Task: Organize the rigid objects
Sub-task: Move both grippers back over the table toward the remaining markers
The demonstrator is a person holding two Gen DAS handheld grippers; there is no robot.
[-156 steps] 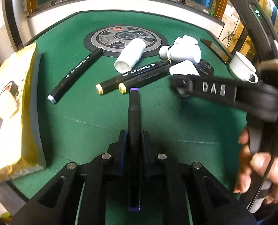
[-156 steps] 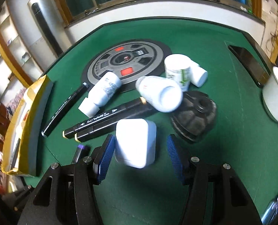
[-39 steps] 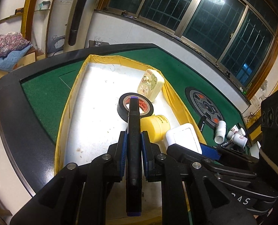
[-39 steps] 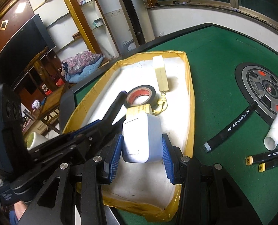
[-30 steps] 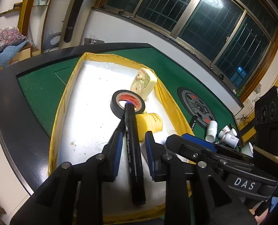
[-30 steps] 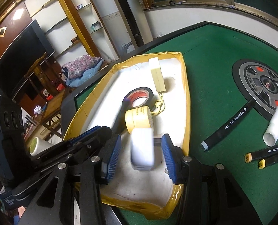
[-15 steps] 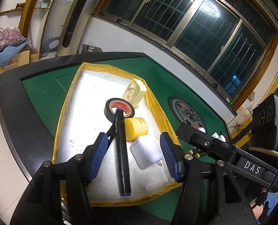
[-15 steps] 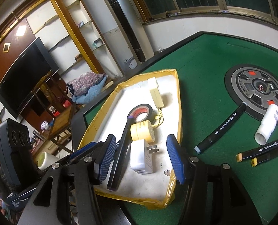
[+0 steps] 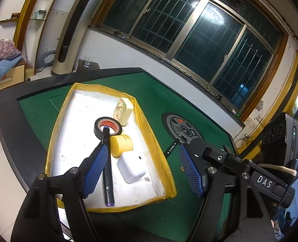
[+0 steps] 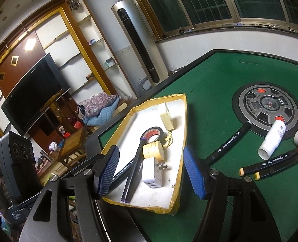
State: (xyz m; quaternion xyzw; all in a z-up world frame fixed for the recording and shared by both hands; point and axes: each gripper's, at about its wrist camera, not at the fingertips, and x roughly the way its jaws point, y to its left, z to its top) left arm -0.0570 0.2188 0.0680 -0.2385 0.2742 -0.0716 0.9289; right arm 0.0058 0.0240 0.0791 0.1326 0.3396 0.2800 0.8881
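A yellow-rimmed tray point(image 9: 149, 129) with a white floor sits on the green table. In it lie a black marker point(image 9: 108, 171) with purple ends, a white charger point(image 9: 131, 166), a yellow tape roll point(image 9: 121, 144), a black tape roll point(image 9: 107, 127) and a cream box point(image 9: 122, 109). My left gripper point(image 9: 143, 148) hovers above the tray, its jaws opening with nothing between the pads. My right gripper point(image 10: 150, 149) hangs over the same tray, jaws also opening and empty. Below it are the marker point(image 10: 131, 179), the charger point(image 10: 152, 173) and a second lettered black marker point(image 10: 121, 170).
On the green felt to the right lie a black marker point(image 10: 229, 143), two yellow-tipped markers point(image 10: 269, 163) and a white bottle point(image 10: 272, 139) by the round control panel point(image 10: 267, 106). The table's black edge point(image 9: 14, 125) runs close along the tray's left side.
The left gripper let go of the marker and the right let go of the charger; both now lie in the tray. Both grippers rose and pulled back, jaws widening.
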